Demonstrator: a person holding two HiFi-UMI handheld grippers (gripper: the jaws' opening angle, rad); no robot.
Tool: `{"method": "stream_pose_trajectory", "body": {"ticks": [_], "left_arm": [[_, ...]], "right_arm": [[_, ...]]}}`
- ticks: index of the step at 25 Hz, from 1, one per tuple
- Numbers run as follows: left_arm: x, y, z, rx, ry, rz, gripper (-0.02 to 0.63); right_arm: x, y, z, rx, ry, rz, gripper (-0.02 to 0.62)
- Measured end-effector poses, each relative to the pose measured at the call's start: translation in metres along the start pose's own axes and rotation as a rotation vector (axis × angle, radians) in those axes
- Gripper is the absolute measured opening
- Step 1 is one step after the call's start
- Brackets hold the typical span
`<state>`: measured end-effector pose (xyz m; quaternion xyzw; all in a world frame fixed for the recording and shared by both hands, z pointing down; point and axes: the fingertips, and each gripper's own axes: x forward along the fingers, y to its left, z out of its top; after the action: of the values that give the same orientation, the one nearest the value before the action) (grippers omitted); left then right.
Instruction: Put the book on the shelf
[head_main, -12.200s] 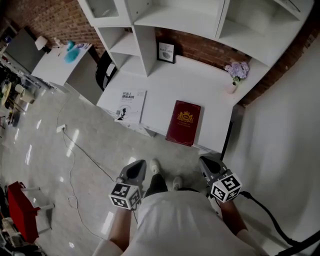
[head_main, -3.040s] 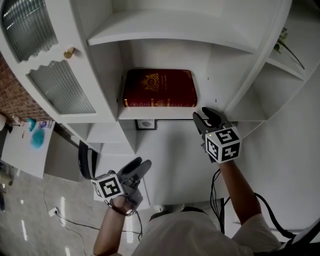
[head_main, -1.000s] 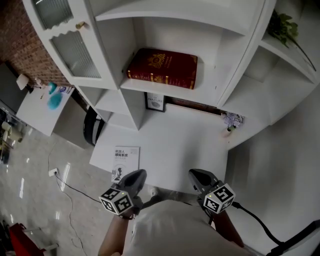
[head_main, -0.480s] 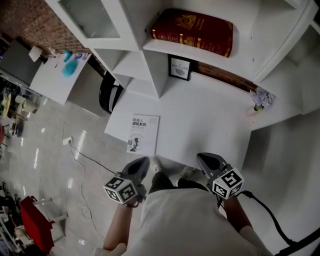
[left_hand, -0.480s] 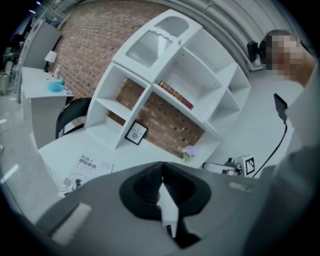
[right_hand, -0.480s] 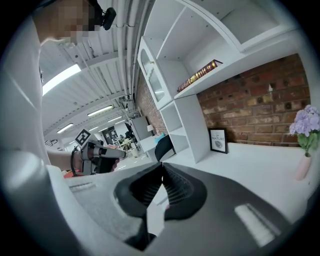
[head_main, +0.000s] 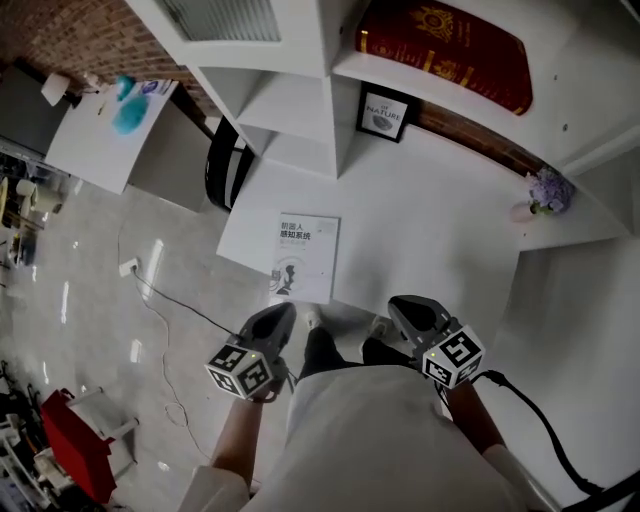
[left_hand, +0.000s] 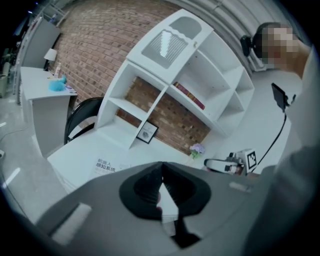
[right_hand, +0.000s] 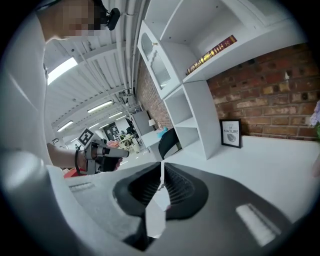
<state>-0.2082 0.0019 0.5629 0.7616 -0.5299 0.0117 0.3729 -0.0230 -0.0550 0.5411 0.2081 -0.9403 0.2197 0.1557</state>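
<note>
A dark red book with gold print (head_main: 440, 45) lies flat on the white shelf (head_main: 400, 75) above the desk; its spine also shows in the left gripper view (left_hand: 189, 95) and the right gripper view (right_hand: 212, 52). A white paperback (head_main: 303, 258) lies at the desk's front left edge. My left gripper (head_main: 280, 315) and right gripper (head_main: 405, 305) hang low by the person's body, well short of the desk. Both are shut with nothing between the jaws, as the left gripper (left_hand: 161, 180) and right gripper (right_hand: 161, 180) show close up.
A framed picture (head_main: 382, 112) leans at the back of the white desk (head_main: 430, 220), and a small vase of purple flowers (head_main: 543, 192) stands at its right. A black chair (head_main: 225, 165) and a side table (head_main: 100, 135) stand at the left. A cable (head_main: 165, 300) crosses the floor.
The head view has tilted down and back: shelf and red book slid to the picture's top, while desk and floor fill the middle. Both grippers stay low and shut.
</note>
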Motion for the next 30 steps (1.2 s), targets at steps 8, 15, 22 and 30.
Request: {"method": "stream_pose_trajectory", "body": {"ticks": [8, 15, 22, 30], "left_arm": [[0.010, 0.085, -0.030, -0.003, 0.113, 0.058, 0.008], [0.028, 0.167, -0.079, -0.019, 0.248, 0.167, 0.008], [0.048, 0.232, -0.138, 0.033, 0.475, 0.184, 0.093], [0.072, 0.260, -0.196, -0.137, 0.650, 0.003, 0.285]], "right_arm": [[0.082, 0.004, -0.026, -0.002, 0.115, 0.009, 0.048], [0.147, 0.003, -0.083, 0.049, 0.259, 0.011, 0.066], [0.195, -0.006, -0.160, 0.107, 0.420, -0.029, 0.107], [0.230, -0.028, -0.212, 0.025, 0.557, -0.203, 0.200]]}}
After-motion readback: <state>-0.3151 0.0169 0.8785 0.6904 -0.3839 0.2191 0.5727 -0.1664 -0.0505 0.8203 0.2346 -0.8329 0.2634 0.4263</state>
